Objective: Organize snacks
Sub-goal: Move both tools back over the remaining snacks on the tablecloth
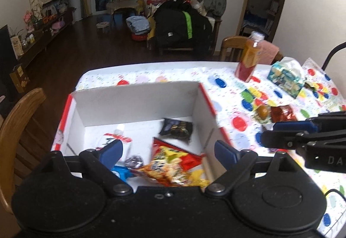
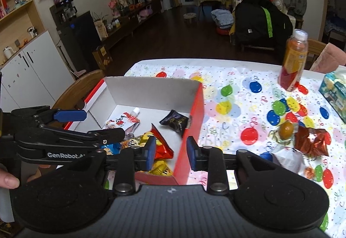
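The left gripper (image 1: 168,151) hangs over the near end of the open box (image 1: 140,95), its tongs spread wide and holding nothing, so a drop-off into the box looks just finished. The right gripper (image 2: 170,149) is also spread and empty, straddling the box's red right wall. Inside the box I count about five snacks: a white pouch (image 2: 122,122) with a cap, a dark packet (image 2: 176,122) toward the far right, a red-and-yellow bag (image 1: 170,164) nearest, a blue-wrapped piece and a small purple one, both partly hidden. On the table (image 2: 227,78) to the right at least three remain: a brown egg-like snack (image 2: 285,127), a red packet (image 2: 311,140) and a white wrapper (image 2: 288,159). One bottle (image 2: 293,60) and one tissue pack (image 2: 334,91) stand farther off. Next, the right gripper likely swings right to a loose snack.
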Available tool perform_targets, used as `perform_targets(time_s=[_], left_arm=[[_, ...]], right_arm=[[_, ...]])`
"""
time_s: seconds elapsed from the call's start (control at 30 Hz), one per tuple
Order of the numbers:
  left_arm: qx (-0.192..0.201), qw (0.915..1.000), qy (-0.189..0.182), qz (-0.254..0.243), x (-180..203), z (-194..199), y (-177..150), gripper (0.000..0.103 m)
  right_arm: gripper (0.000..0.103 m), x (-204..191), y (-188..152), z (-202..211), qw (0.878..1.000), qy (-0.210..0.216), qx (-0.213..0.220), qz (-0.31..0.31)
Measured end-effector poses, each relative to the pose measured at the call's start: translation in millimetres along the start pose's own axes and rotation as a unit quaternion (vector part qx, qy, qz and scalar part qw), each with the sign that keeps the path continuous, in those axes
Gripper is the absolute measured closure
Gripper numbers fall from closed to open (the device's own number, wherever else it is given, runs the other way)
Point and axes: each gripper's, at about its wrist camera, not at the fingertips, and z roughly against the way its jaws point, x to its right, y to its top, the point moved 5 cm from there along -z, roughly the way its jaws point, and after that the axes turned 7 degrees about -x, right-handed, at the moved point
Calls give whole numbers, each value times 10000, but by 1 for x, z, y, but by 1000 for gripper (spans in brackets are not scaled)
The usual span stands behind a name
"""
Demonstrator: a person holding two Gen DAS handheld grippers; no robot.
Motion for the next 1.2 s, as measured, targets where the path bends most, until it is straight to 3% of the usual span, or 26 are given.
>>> perform_targets(time_s=[0.13, 0.23, 0.37, 0.47, 0.67, 0.97, 1.2], left_arm=[[90, 9998, -153, -36, 21, 6, 3, 9], [134, 9995, -255, -110, 40, 7, 5, 8], [186, 9990, -354, -189, 67, 4, 7, 5], [182, 9986, -447, -229, 85, -1, 7, 3], [190, 9978, -565, -302, 122, -16, 7, 0], [40, 9976, -571, -397, 173, -52, -1, 0], [-116, 9979, -475, -420, 205, -88, -9, 0]], right_arm=[[72, 16, -8, 16, 9999, 2, 91, -72], [46, 30, -15, 29, 9997, -47, 218, -92], [41, 50, -25, 46, 9993, -148, 336, 15], [29, 69, -34, 56, 9989, -238, 396, 44], [18, 115, -46, 70, 9983, -383, 440, -54], [18, 183, -55, 67, 9973, -648, 319, -143], [18, 227, -55, 46, 9978, -602, 59, -270]])
